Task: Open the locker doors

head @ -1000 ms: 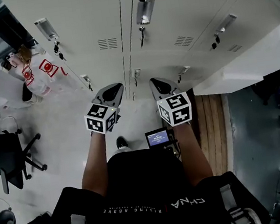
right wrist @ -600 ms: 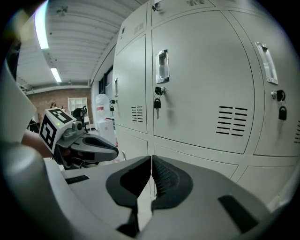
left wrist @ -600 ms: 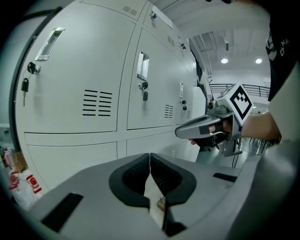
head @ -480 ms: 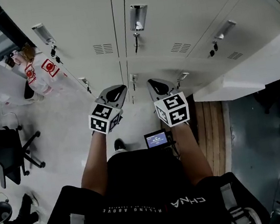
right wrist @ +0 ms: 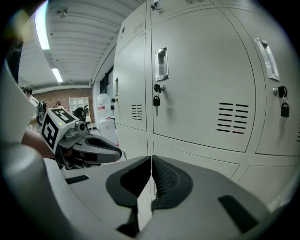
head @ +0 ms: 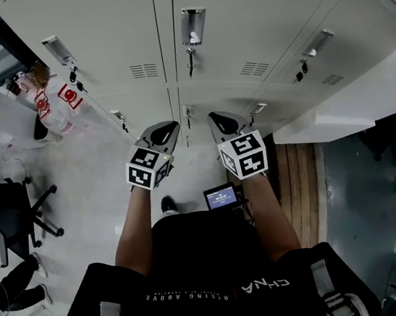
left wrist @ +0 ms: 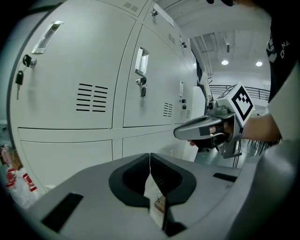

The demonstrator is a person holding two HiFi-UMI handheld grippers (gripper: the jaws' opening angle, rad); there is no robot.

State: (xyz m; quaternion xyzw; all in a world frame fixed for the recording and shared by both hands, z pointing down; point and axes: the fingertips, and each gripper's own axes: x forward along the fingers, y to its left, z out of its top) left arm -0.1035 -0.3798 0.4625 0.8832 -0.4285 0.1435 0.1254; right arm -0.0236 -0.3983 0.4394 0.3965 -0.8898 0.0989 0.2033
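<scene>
A wall of pale grey locker doors (head: 239, 31) fills the top of the head view, all closed. Each door has a metal recessed handle (head: 193, 26) with a key hanging in the lock (head: 189, 60) under it. My left gripper (head: 167, 127) and right gripper (head: 216, 118) are held side by side in front of the lower doors, apart from them. Both are shut and hold nothing. The left gripper view looks past its shut left gripper (left wrist: 150, 158) to a handle (left wrist: 141, 61). Over the shut right gripper (right wrist: 151, 160), the right gripper view shows a handle (right wrist: 161, 63) and key (right wrist: 156, 101).
An office chair (head: 12, 216) stands on the floor at left. White containers with red labels (head: 58, 100) sit against the lockers. A white ledge (head: 338, 115) and wooden boards (head: 299, 176) lie at right. Another person's legs (head: 11, 282) show at the lower left.
The view shifted a little, with both grippers slightly higher in it. Both stayed shut. The other person's legs at lower left moved.
</scene>
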